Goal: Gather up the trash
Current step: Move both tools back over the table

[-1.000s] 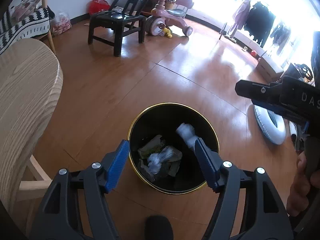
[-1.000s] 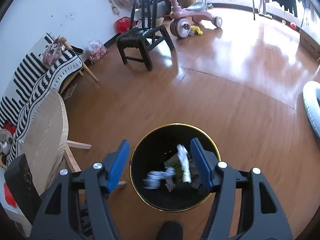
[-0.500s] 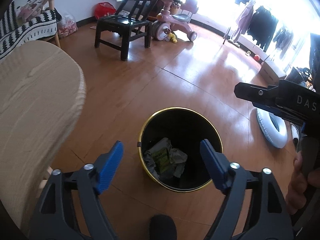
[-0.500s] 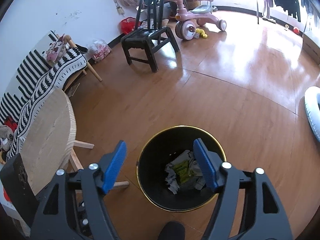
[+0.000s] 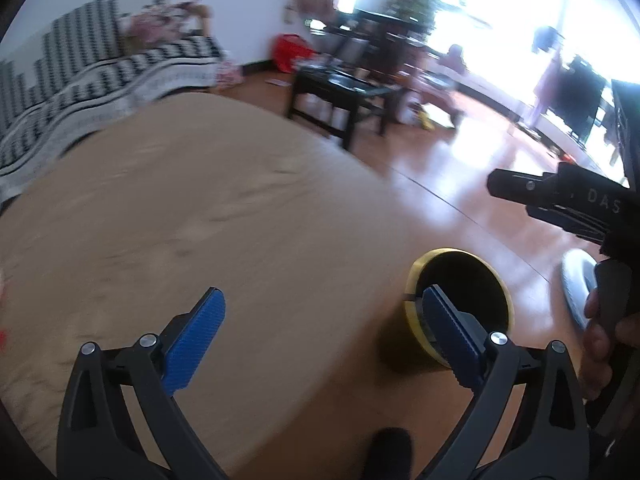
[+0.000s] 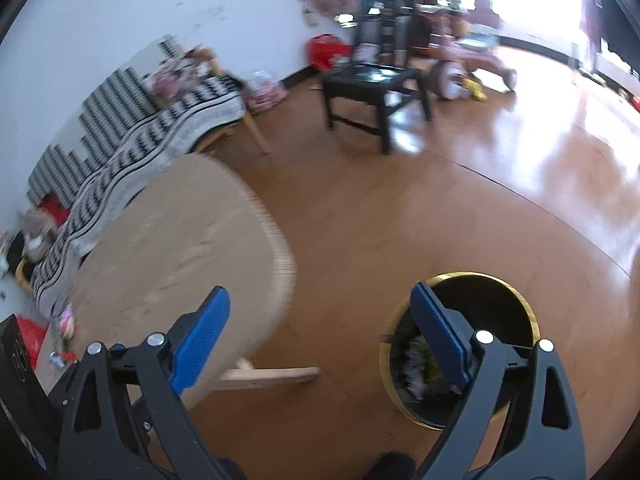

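Observation:
A black trash bin with a gold rim (image 6: 464,344) stands on the wood floor beside a round wooden table (image 6: 176,248). Crumpled paper trash (image 6: 416,364) lies inside it. The bin also shows in the left wrist view (image 5: 464,300), partly behind the table edge. My left gripper (image 5: 324,328) is open and empty, above the table top (image 5: 200,220). My right gripper (image 6: 320,328) is open and empty, over the floor between table and bin. The right gripper's body shows in the left wrist view (image 5: 568,204). Both views are motion-blurred.
A black chair (image 6: 372,84) and a pink ride-on toy (image 6: 472,60) stand across the floor. A striped blanket (image 6: 132,136) covers a seat by the wall. Small items (image 6: 64,328) lie near the table's left edge. A white ring-shaped object (image 5: 576,288) lies right of the bin.
Both grippers have swung left, away from above the bin, towards the table. The left gripper is now over the table top. The dropped trash lies in the bin.

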The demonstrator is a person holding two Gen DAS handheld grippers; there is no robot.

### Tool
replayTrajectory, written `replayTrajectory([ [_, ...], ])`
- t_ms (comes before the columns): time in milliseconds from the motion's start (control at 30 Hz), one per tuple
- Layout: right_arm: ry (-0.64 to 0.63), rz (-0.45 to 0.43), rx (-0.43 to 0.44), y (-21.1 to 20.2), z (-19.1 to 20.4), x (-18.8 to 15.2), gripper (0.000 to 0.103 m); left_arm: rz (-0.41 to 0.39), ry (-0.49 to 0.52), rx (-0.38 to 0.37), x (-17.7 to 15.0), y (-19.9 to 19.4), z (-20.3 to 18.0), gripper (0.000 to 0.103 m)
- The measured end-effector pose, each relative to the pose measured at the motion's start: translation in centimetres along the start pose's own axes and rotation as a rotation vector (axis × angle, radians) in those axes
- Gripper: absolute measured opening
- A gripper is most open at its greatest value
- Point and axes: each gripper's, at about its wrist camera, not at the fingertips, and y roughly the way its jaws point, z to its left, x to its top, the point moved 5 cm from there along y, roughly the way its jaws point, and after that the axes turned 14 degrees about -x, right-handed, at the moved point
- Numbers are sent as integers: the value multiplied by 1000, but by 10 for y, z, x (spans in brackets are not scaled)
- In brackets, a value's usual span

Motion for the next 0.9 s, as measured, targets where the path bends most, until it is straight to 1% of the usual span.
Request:
replayTrajectory([
  [33, -17, -3, 12, -2, 14, 2, 89, -15, -17, 32, -1, -13, 17, 96],
  [133, -86, -8, 59, -6, 72, 3, 89, -57, -79, 106, -5, -48, 62, 96],
  [300, -212, -5, 151, -13, 182, -8, 89, -109, -195, 222, -19, -102, 141, 96],
  [400, -294, 2, 203, -18, 244, -22, 89, -144, -292, 296, -37, -141, 194, 96],
  [433, -325, 7, 223, -19, 267, -29, 89, -158, -344, 330, -45, -159, 217, 96],
  [467, -346, 11, 236, -19, 283, -33, 89, -164, -373, 349, -50, -167, 230, 96],
  [500, -380, 18, 261, -20, 308, -42, 89, -172, -413, 372, -58, -179, 247, 96],
  [600, -447, 37, 312, -22, 358, -63, 89, -203, -547, 445, -86, -216, 300, 96],
  [667, -519, 44, 342, -22, 395, -83, 89, -212, -593, 469, -98, -231, 323, 96],
  [767, -628, 48, 364, -19, 437, -112, 89, -224, -655, 504, -113, -248, 358, 96],
  [900, -735, 64, 399, -12, 480, -144, 89, -229, -738, 491, -124, -249, 387, 96],
])
